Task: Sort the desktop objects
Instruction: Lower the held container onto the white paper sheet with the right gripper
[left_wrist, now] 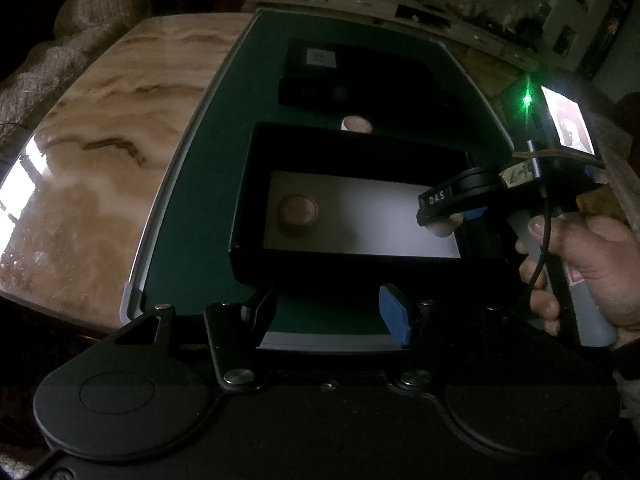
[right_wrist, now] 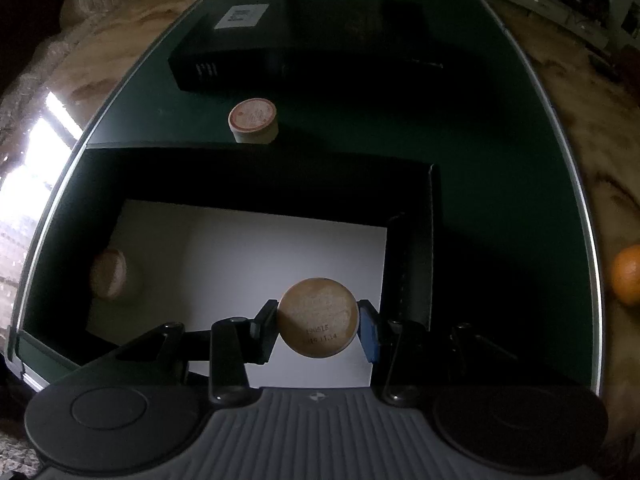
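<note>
A round tan tin (right_wrist: 318,318) with a printed date on its bottom sits between the pads of my right gripper (right_wrist: 319,322), which is shut on it. It hangs over the white floor of an open black box (right_wrist: 412,248). A second tin (right_wrist: 108,274) lies at the box's left side, also seen in the left wrist view (left_wrist: 298,210). A third tin (right_wrist: 253,120) stands on the green mat (right_wrist: 500,160) just beyond the box. In the left wrist view, a hand holds the right gripper (left_wrist: 440,224) over the box's right end. My left gripper (left_wrist: 328,316) hovers at the box's near edge, open and empty.
A closed black box with a white label (right_wrist: 280,56) lies at the far end of the mat. An orange (right_wrist: 628,276) rests on the marble tabletop (left_wrist: 100,140) off the mat's right edge. A knitted blanket (left_wrist: 108,4) lies beyond the table at the far left.
</note>
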A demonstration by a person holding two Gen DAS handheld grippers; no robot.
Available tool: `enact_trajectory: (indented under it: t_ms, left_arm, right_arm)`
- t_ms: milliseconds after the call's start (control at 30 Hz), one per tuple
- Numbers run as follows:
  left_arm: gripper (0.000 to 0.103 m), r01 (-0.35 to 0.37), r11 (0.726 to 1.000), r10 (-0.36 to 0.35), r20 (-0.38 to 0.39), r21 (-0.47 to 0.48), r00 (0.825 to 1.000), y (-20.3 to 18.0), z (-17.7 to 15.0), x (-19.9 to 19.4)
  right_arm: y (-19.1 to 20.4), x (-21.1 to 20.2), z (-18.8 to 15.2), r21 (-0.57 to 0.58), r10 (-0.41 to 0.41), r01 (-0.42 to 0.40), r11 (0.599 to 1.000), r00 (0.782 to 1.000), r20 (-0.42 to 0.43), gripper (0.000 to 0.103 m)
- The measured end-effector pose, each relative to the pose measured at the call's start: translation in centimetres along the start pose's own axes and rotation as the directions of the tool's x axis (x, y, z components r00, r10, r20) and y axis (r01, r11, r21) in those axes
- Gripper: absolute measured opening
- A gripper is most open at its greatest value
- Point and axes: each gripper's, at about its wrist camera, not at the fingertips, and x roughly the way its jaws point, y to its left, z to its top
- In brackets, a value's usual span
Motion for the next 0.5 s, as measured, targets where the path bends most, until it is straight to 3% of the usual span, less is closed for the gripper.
enact_trajectory:
  t_ms: [500]
  left_arm:
    - [0.056,-0.002,1.000,0.002,-0.004,-0.001,1.000,0.0,0.0,0.1]
  right_arm:
    - [0.0,1.3,-0.5,0.003,-0.018,0.019,1.000,1.000,-0.015,0.045]
